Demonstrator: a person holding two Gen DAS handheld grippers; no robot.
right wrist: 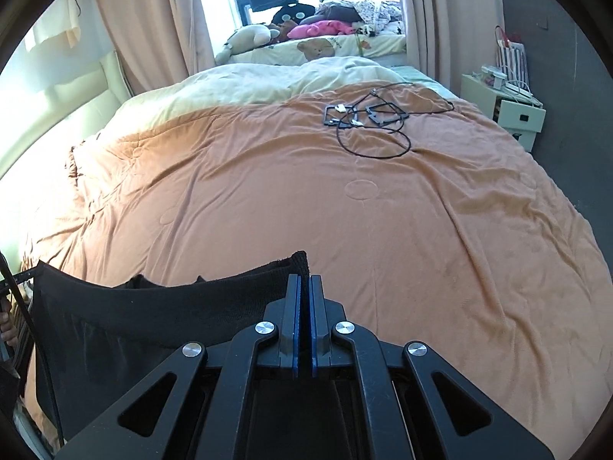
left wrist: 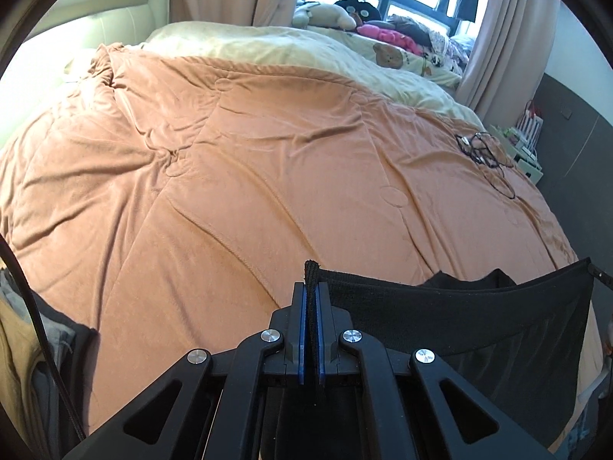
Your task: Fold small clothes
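Note:
A small black garment (left wrist: 479, 318) hangs stretched between my two grippers above the near edge of an orange quilt (left wrist: 249, 161). My left gripper (left wrist: 311, 287) is shut on the garment's left top corner, whose knitted edge sticks up between the blue pads. In the right wrist view the same black garment (right wrist: 153, 318) spreads to the left, and my right gripper (right wrist: 304, 281) is shut on its right top corner. The cloth sags a little between the two grips and drapes down below them. Its lower part is hidden behind the gripper bodies.
The orange quilt (right wrist: 383, 211) covers the bed, with a cream blanket (right wrist: 249, 84) at its far end. Black frames and a looped cable (right wrist: 367, 119) lie on the quilt at the far right. Folded clothes (left wrist: 34, 364) sit at the left. A white nightstand (right wrist: 505, 107) stands beside the bed.

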